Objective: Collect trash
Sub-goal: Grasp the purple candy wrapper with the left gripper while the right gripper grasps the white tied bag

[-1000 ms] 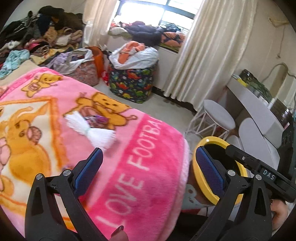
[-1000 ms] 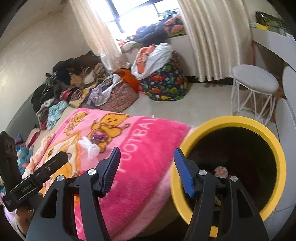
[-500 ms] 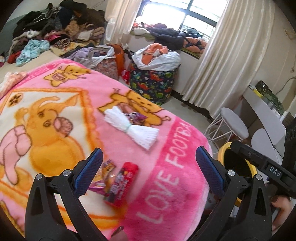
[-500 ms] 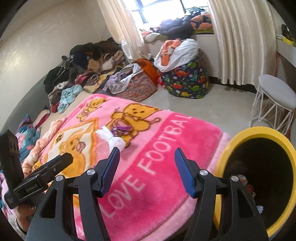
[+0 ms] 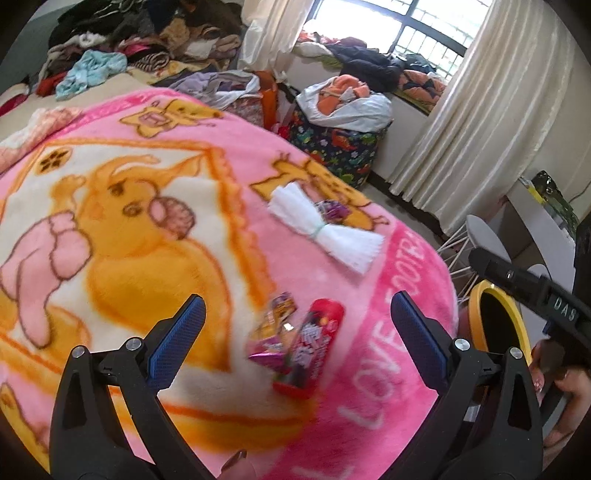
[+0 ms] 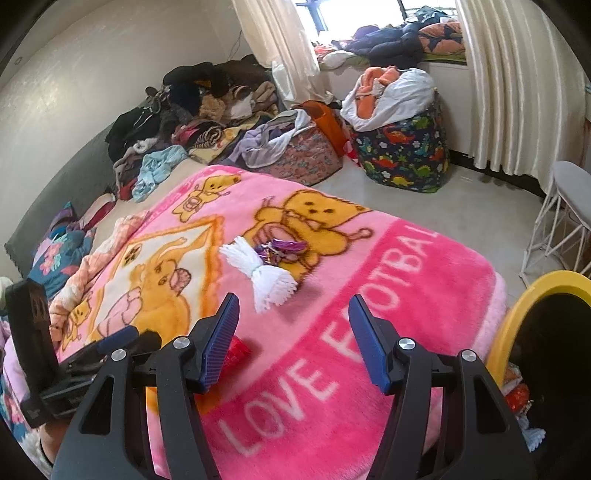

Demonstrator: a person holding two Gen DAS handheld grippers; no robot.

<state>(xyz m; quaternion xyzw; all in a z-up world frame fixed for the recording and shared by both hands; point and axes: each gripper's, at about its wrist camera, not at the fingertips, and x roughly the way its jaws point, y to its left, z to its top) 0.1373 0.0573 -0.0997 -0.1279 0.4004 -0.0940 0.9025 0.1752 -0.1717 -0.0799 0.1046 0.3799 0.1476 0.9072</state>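
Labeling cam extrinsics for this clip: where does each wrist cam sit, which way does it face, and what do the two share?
Left wrist: on the left gripper, angled down over the blanket at the red packet; its own open fingers show, plus the right gripper and a hand at the right edge.
Right wrist: on the right gripper, angled down across the blanket toward the window; its own open fingers show, with the left gripper at lower left.
Shared: blanket, white bundle, purple wrapper, red packet, yellow bin.

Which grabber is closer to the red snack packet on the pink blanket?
Left. The left gripper hangs open right over the red snack packet, which lies between its fingers. The right gripper is open off to the side, its finger partly hiding the packet.
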